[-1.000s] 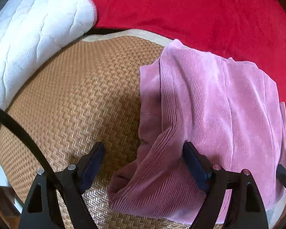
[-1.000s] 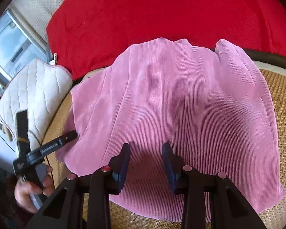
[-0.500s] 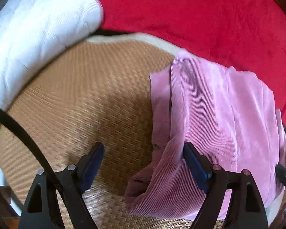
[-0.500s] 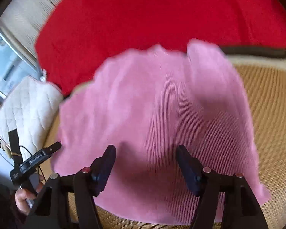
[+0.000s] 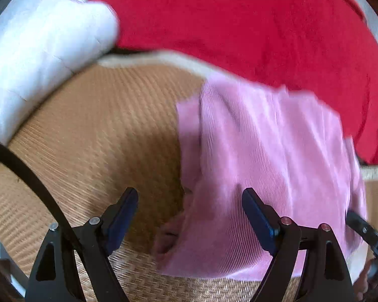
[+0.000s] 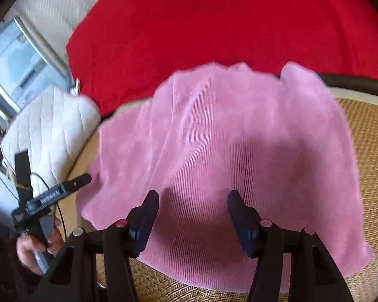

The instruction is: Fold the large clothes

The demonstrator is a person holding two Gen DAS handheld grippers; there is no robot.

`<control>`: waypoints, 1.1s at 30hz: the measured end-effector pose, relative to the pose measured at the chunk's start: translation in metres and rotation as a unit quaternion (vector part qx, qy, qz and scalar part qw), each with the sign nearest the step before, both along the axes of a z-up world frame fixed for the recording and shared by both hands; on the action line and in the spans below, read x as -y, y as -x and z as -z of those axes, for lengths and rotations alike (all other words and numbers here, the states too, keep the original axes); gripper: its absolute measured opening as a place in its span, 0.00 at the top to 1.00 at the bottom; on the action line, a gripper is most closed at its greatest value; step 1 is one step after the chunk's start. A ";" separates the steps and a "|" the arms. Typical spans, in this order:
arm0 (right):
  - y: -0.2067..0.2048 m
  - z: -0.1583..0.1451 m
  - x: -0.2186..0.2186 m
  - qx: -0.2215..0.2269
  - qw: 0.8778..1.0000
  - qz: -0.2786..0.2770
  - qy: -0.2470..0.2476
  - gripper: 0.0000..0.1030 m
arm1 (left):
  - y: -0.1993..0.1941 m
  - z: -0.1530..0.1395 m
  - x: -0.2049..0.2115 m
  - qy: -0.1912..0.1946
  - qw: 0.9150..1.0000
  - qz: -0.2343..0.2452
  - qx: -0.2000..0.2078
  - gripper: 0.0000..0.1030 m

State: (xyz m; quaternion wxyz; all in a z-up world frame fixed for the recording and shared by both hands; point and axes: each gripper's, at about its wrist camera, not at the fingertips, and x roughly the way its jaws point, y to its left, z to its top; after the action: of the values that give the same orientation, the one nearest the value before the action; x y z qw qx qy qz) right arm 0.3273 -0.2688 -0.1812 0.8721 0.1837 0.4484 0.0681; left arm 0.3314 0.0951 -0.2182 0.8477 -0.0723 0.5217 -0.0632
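A folded pink corduroy garment [image 5: 269,156] lies on a woven straw mat [image 5: 100,136]; it also shows in the right wrist view [image 6: 226,146]. My left gripper [image 5: 189,209] is open and empty, hovering over the garment's left edge, where a loose bit of fabric sticks out. My right gripper [image 6: 192,214] is open and empty above the garment's near middle. The left gripper also shows in the right wrist view [image 6: 58,193], held in a hand beside the garment's left edge.
A red blanket [image 5: 239,20] lies behind the mat, also in the right wrist view [image 6: 214,20]. A white quilted cushion [image 5: 37,50] sits at the back left, also in the right wrist view [image 6: 47,130]. Bare mat [image 6: 370,130] shows right of the garment.
My right gripper opened from nearly shut to wide open over the garment. Both cameras shifted slightly; the garment stays folded in place.
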 end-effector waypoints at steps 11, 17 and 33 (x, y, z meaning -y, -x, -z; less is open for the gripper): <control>0.004 -0.017 0.006 0.034 0.999 0.000 -0.016 0.44 | 0.011 -0.017 -0.015 0.036 0.999 -0.010 0.037 0.17; 0.006 -0.020 0.000 0.040 0.999 -0.009 -0.006 0.66 | 0.062 -0.026 -0.011 0.083 0.995 -0.020 0.050 0.17; 0.000 -0.003 -0.012 0.008 1.000 -0.026 0.001 0.67 | 0.075 0.012 -0.003 0.188 0.977 -0.097 0.025 0.18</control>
State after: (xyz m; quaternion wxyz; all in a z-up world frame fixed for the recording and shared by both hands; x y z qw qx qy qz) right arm 0.3275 -0.2570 -0.1779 0.8737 0.1703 0.4463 0.0918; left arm 0.2562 0.0984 -0.2298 0.8338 -0.2793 0.4695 -0.0794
